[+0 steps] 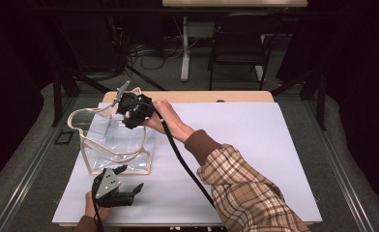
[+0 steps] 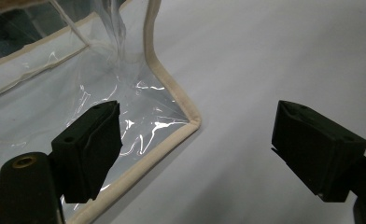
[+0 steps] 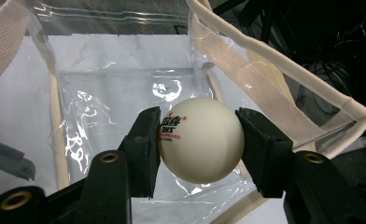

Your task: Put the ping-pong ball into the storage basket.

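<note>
My right gripper reaches out over the clear bag, clamping a white ball; left gripper rests wide

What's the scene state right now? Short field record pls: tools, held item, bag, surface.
right tool: shut on the white ball, held over the open top of the clear bag
left tool: open, holding nothing, low over the table by the bag's near corner
ball: white with red and black print, clamped on both sides
bag: clear plastic, cream trim and straps, standing open, nothing seen inside
surface: white sheet on the table
</note>
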`<state>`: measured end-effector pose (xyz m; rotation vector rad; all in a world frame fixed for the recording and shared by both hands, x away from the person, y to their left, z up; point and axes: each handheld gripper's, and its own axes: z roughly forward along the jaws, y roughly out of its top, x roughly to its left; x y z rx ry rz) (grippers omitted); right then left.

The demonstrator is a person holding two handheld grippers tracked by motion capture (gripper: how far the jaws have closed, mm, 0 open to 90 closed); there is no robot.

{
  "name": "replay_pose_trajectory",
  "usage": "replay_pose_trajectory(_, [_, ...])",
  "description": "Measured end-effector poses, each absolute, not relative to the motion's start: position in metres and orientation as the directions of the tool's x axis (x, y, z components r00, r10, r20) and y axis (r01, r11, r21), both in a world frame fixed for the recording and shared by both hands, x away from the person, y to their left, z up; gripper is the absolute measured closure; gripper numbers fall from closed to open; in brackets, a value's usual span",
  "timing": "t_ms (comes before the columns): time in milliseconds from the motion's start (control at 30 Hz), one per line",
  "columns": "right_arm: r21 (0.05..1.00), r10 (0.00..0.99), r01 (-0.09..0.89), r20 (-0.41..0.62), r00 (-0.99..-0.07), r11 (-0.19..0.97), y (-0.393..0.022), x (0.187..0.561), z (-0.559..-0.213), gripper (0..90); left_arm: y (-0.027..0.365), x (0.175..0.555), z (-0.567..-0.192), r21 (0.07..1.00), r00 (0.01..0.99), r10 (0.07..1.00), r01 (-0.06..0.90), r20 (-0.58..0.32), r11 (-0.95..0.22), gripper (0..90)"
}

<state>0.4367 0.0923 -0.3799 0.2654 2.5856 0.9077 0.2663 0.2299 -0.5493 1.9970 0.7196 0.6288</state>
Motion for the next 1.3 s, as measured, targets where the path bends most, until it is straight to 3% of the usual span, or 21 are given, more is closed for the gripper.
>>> replay_pose_trajectory(1067, [0.602,0.283,0.07,-0.267,-0.921,0.796,0.0983,0.4369,-0.3878,50.2,0.2304,0.2662,-0.5491,0.869,0.702,0.696,0.241,0.151,-0.431,16.1])
replay_pose_trajectory(1300, [0.622,0.292,0.073,-0.259,-0.921,0.78,0.0963,0.4365,-0.3874,31.7,0.2305,0.266,-0.5494,0.871,0.699,0.699,0.241,0.149,-0.427,16.1])
